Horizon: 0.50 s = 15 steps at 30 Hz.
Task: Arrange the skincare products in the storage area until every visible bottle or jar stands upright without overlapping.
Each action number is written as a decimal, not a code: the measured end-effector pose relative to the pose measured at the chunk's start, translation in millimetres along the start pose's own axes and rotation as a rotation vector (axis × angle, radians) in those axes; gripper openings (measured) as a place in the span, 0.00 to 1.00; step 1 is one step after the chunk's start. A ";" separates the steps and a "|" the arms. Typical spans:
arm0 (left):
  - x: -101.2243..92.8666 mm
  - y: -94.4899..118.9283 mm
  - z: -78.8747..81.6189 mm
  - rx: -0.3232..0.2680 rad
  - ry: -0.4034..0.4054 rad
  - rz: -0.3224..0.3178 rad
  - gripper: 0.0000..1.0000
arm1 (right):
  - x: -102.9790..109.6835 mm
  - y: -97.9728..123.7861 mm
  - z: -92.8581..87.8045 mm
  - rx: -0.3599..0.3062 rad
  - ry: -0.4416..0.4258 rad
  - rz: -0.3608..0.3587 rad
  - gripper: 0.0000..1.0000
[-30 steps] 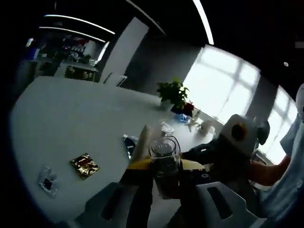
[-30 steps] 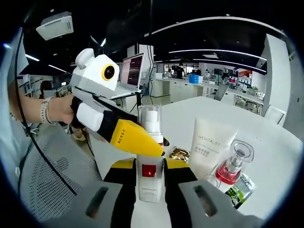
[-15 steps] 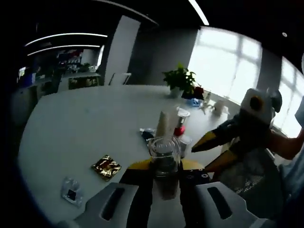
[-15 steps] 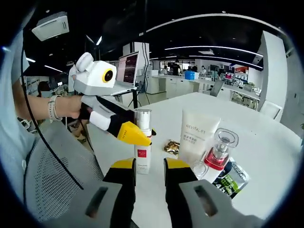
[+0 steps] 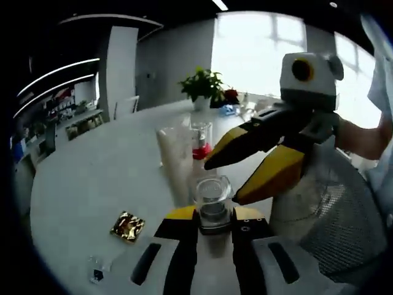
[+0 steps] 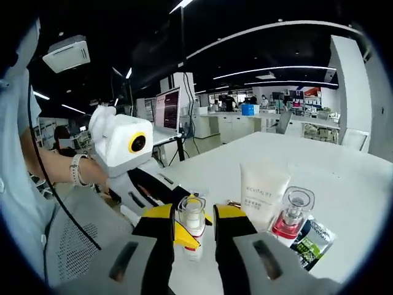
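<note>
A clear-capped pump bottle (image 5: 212,198) stands upright between my left gripper's (image 5: 213,216) jaws, which are shut on it. My right gripper (image 5: 222,183) reaches in from the right just behind the bottle, its yellow jaws apart. In the right gripper view the same pump bottle (image 6: 192,209) sits beyond my right gripper (image 6: 193,214), whose jaws are open. There the left gripper (image 6: 195,227) comes from the left and holds the bottle. A white tube (image 6: 263,193) and a red bottle with a clear cap (image 6: 292,215) stand upright on the white table (image 6: 344,184).
A gold sachet (image 5: 128,225) and a small clear sachet (image 5: 98,270) lie on the table left of my left gripper. A dark green sachet (image 6: 313,239) lies by the red bottle. A potted plant (image 5: 201,83) stands at the far edge. A mesh chair (image 6: 80,239) is close by.
My right gripper opened off the pump bottle and drew back, leaving it in the left gripper. Both cameras have swung since; the bottle now sits low, close to the right jaws.
</note>
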State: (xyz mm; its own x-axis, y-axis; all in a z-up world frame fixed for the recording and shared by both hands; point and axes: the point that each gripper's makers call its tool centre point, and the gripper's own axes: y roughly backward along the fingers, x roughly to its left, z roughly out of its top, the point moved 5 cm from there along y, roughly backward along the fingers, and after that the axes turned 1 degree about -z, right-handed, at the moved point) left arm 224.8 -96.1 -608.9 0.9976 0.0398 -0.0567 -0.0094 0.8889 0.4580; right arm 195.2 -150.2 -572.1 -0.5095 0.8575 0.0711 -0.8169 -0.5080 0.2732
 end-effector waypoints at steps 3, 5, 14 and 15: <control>-3.4 -1.0 2.1 0.008 -0.032 -0.012 0.17 | 0.7 -2.9 -1.0 0.005 0.003 0.004 0.26; -5.6 -1.7 3.2 0.007 -0.048 -0.026 0.17 | 2.4 -4.0 -0.9 0.002 -0.007 0.016 0.26; -9.3 -4.8 4.8 0.011 -0.094 -0.052 0.17 | 1.3 -6.4 -4.4 0.005 -0.025 0.024 0.22; -9.3 -5.0 4.7 0.011 -0.099 -0.055 0.17 | 1.4 -6.4 -4.7 0.007 -0.021 0.022 0.22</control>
State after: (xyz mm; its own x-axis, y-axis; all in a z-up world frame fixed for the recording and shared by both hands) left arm 215.9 -103.1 -606.5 0.9985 -0.0546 0.0051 0.0459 0.8832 0.4668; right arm 198.4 -146.1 -578.3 -0.5215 0.8477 0.0974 -0.8034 -0.5263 0.2785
